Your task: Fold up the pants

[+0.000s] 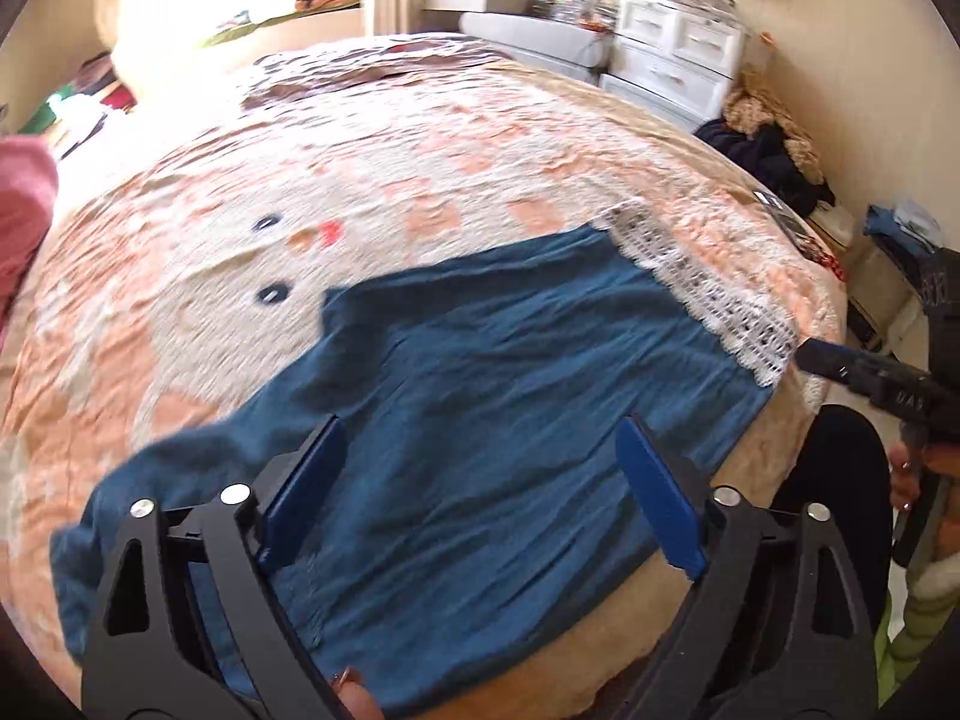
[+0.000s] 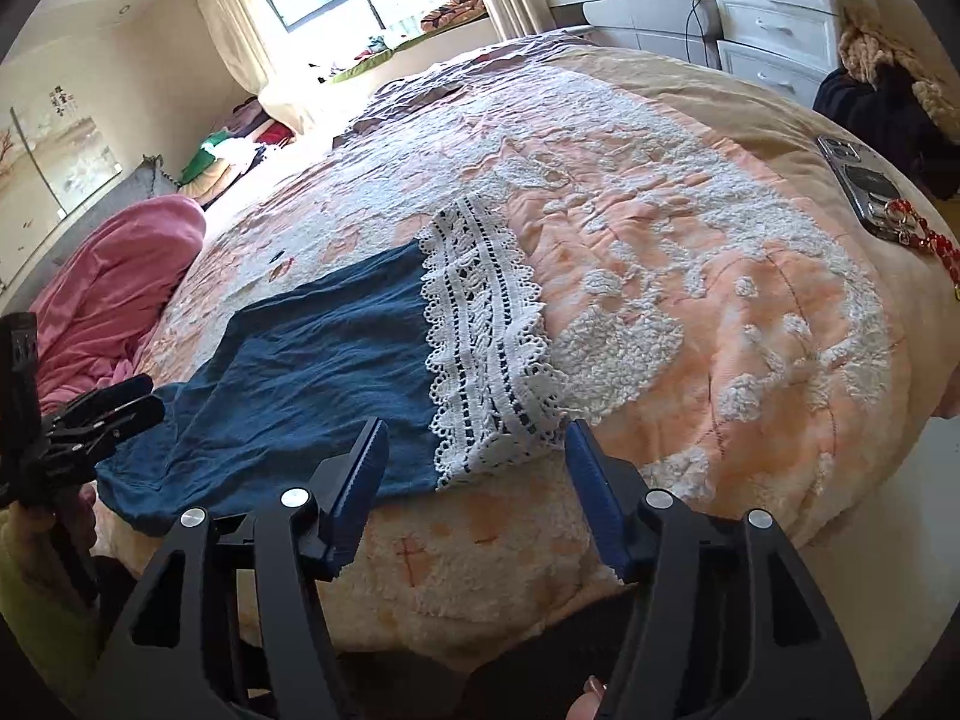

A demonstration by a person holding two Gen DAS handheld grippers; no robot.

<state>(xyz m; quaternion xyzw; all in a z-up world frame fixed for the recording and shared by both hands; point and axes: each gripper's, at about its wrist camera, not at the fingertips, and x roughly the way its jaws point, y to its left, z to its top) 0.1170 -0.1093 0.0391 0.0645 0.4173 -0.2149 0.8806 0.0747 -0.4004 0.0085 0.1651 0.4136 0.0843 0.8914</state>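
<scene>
Both your grippers hung released over the blue pants [image 2: 312, 372]: left gripper [image 1: 480, 480] above the plain lower-left end, right gripper [image 2: 474, 480] nearer the lace hem [image 2: 486, 348] at frame centre.

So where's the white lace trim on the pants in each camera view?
Left wrist: the lace trim runs along the right end of the blue pants, right of centre, above the open left gripper.
Right wrist: the lace trim sits at centre, just beyond the open right gripper.
Shared landmark: the white drawers at top right.
</scene>
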